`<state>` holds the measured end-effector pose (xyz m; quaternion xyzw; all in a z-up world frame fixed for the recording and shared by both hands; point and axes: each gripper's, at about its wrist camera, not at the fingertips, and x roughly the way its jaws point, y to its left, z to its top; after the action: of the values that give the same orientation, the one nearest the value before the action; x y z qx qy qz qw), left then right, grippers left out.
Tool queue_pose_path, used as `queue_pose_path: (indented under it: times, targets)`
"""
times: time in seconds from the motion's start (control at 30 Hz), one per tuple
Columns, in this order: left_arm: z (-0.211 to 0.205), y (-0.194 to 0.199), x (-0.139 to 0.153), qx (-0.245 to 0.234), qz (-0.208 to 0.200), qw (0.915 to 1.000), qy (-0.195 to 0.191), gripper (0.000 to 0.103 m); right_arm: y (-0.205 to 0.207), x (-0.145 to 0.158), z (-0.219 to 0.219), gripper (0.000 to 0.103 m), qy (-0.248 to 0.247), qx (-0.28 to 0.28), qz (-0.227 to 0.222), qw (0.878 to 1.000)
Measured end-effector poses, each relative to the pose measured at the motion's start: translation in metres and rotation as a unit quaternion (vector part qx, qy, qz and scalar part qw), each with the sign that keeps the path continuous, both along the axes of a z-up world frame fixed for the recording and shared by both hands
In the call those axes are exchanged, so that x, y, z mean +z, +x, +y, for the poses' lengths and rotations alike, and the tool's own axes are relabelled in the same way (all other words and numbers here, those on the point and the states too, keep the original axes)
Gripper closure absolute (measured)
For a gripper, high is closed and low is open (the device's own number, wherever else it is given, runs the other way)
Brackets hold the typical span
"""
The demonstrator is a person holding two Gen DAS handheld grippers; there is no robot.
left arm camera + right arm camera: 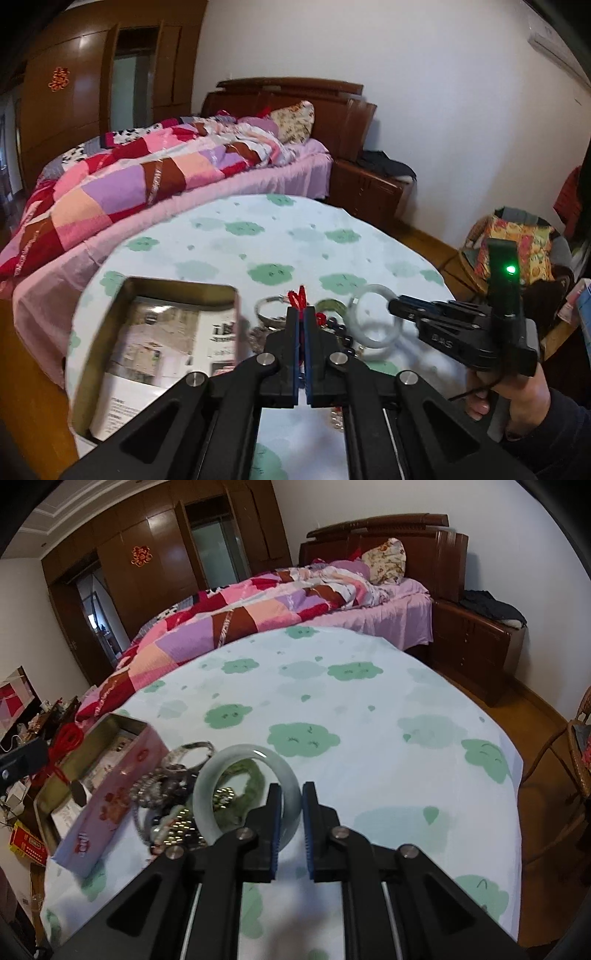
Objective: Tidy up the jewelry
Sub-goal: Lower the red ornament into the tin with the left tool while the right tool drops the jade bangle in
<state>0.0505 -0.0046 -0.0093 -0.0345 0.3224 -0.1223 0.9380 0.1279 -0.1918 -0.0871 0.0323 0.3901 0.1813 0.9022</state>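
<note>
Cloud-print cloth covers the counter, where the right gripper [290,805] jaws pinch the pale bangle [245,794] beside the jewelry pile [173,812] and the left gripper [303,325] jaws pinch a red cord [300,295]; each should lift slowly toward the open tin [177,286], clear of its rim.

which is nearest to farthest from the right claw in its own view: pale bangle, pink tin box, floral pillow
1. pale bangle, band between the right claw fingers
2. pink tin box, left on the table
3. floral pillow, far back on the bed
</note>
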Motion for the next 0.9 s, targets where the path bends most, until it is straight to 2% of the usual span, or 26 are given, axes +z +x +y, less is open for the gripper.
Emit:
queue_pose_path:
  times: [0.4, 0.9]
  targets:
    - [0.052, 0.000, 0.014, 0.048, -0.019, 0.9987, -0.003, 0.103, -0.006, 0.052, 0.035, 0.090, 0.004, 0.052, -0.043, 0.998]
    - [0.099, 0.025, 0.007, 0.094, -0.018, 0.9953, -0.011, 0.103, 0.004, 0.059, 0.107, 0.090, -0.017, 0.113, -0.044, 0.992]
